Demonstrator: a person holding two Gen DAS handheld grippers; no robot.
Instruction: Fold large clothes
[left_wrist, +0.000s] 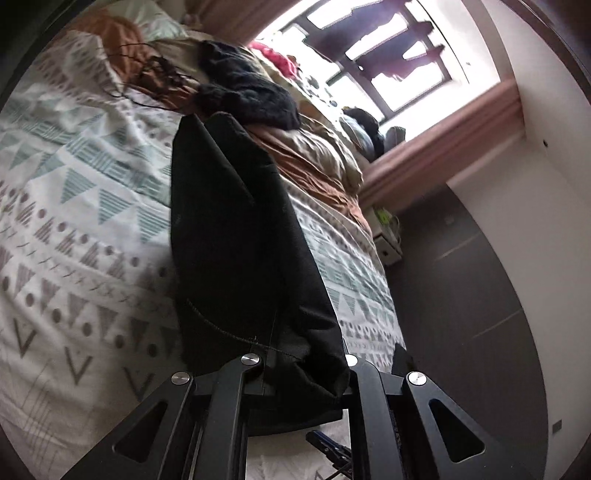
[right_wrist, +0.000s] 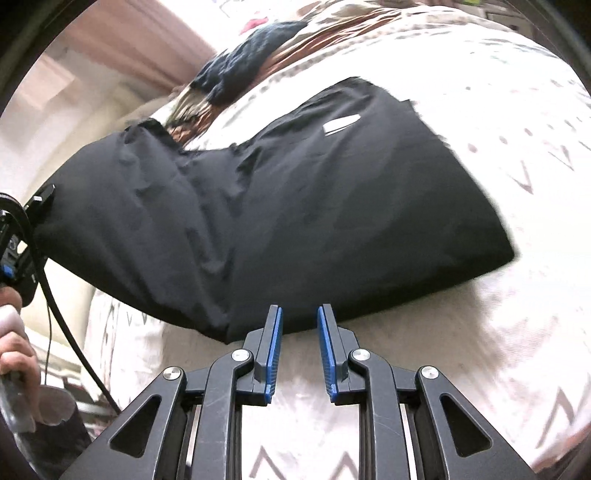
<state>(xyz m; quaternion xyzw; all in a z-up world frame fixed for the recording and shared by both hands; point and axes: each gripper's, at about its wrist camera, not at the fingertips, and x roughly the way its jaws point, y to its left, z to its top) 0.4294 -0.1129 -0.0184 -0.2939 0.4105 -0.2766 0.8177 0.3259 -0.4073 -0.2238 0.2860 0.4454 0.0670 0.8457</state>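
A large black garment (left_wrist: 229, 229) hangs from my left gripper (left_wrist: 306, 365), which is shut on one end; the cloth bunches over the fingertips and hides them. The rest of it trails down onto the patterned bed cover (left_wrist: 74, 221). In the right wrist view the same garment (right_wrist: 295, 203) lies partly flat on the bed cover (right_wrist: 480, 369), a white label (right_wrist: 341, 123) showing, with its left end lifted by the left gripper (right_wrist: 40, 199). My right gripper (right_wrist: 300, 314) hovers just in front of the garment's near edge, blue pads apart with nothing between them.
A heap of other clothes lies at the bed's far end: a black knit piece (left_wrist: 243, 88), brown and beige fabric (left_wrist: 314, 162), an orange garment (left_wrist: 118, 48). Dark floor (left_wrist: 461, 295), a small white unit (left_wrist: 388, 247) and a curtained window (left_wrist: 369, 55) are beside the bed. A hand (right_wrist: 14, 343) grips the left tool.
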